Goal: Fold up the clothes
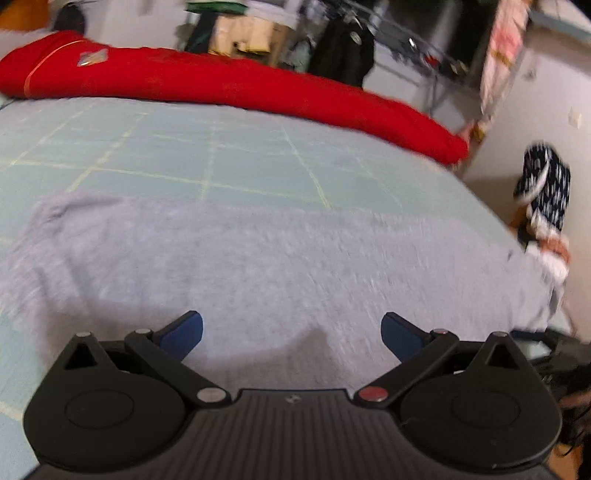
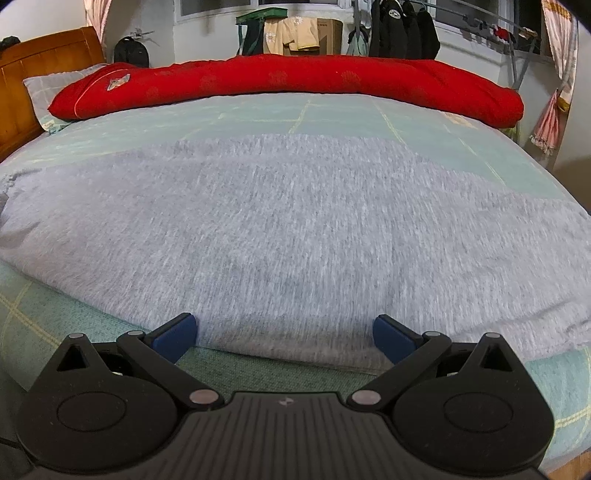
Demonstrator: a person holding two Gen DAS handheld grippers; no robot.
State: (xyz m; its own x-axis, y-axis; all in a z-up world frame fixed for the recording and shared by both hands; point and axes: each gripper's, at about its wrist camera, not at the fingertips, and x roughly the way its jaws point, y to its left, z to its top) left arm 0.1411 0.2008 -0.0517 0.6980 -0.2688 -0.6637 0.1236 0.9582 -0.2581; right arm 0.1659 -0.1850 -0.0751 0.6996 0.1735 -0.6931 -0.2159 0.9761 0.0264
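Bedroom scene, both wrist views facing across one bed whose pale green sheet [image 2: 332, 110] carries a yellow grid pattern. One grey garment [image 2: 295, 229] lies spread flat over the near half of the sheet; its near hem sits just in front of the right gripper, and in the left view the same garment [image 1: 258, 266] fills the foreground, with one side reaching the bed's right edge. One long red quilt roll [image 2: 288, 81] lies across the far side of the bed, well apart from the garment, with bare sheet between them. One grey checked pillow [image 2: 48, 88] rests beside the roll's left end, against one wooden headboard [image 2: 37, 62].

Left gripper [image 1: 291, 328]: two blue-padded fingers [image 1: 184, 332] spread wide, nothing between them, held over the grey cloth; whether they touch it cannot be told, as this view is motion-blurred. Right gripper [image 2: 284, 332]: two blue-padded fingers [image 2: 177, 332] likewise spread wide and empty, flanking the garment's near hem.

Background: one clothes rail [image 2: 480, 22] bearing several dark jackets [image 2: 402, 29], one cardboard box [image 2: 328, 33] with yellowish cloth draped beside it, and one dark backpack [image 2: 131, 50] near the headboard. At the right margin of the left view, one dark patterned bundle [image 1: 543, 188] is seen, too blurred to identify.
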